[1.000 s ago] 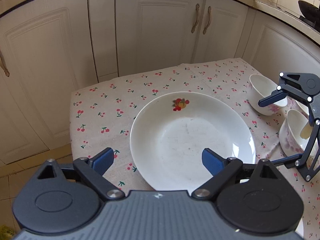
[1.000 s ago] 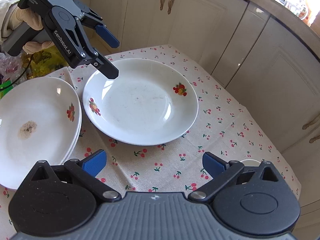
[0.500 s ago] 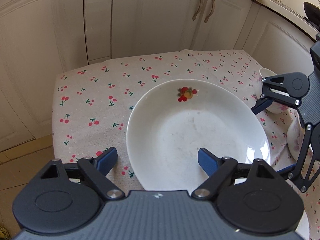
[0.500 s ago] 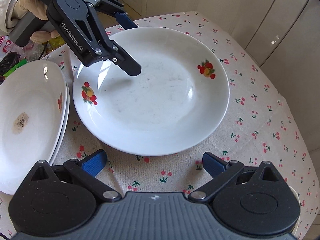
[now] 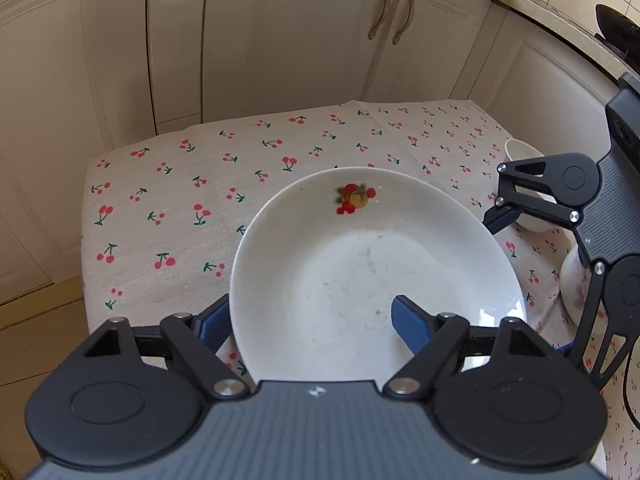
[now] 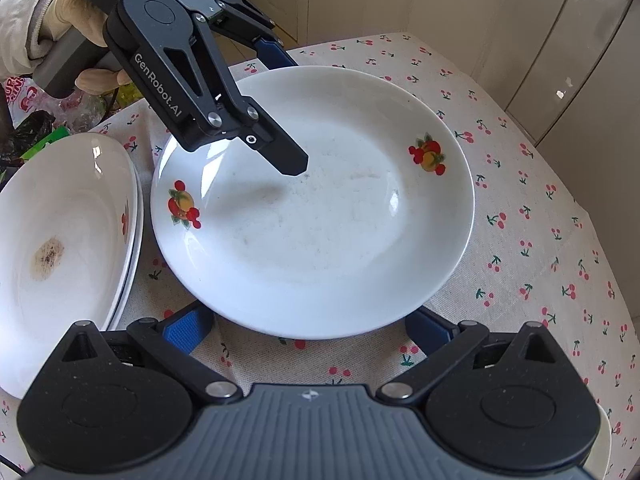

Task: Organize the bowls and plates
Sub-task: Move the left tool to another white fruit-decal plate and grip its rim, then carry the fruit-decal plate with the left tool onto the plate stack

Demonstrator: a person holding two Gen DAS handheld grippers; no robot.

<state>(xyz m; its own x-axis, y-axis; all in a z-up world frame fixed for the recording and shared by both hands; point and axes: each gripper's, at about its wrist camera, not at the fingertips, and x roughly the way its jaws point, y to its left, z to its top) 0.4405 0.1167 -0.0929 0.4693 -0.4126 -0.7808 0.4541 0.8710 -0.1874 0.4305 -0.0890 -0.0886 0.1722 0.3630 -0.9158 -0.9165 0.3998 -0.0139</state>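
Observation:
A white plate with fruit decals (image 5: 360, 264) (image 6: 320, 216) lies on the cherry-print tablecloth (image 5: 180, 200). My left gripper (image 5: 308, 320) is open and straddles the plate's near rim, one finger over the plate's inside, the other outside the rim. It also shows in the right wrist view (image 6: 280, 104). My right gripper (image 6: 308, 328) is open, its fingertips at the opposite rim, low beside the cloth; it shows in the left wrist view (image 5: 532, 276). A stack of white plates (image 6: 60, 248), the top one stained, lies to the left in the right wrist view.
Two small white bowls (image 5: 524, 184) (image 5: 572, 280) stand partly hidden behind the right gripper. White kitchen cabinets (image 5: 280, 40) surround the table. Plastic bags (image 6: 28, 120) lie beyond the table's left edge. A gloved hand (image 6: 52, 28) holds the left gripper.
Both grippers have moved in toward the decal plate from opposite sides and lower. The left finger now reaches over the plate's inside. The plate has not moved.

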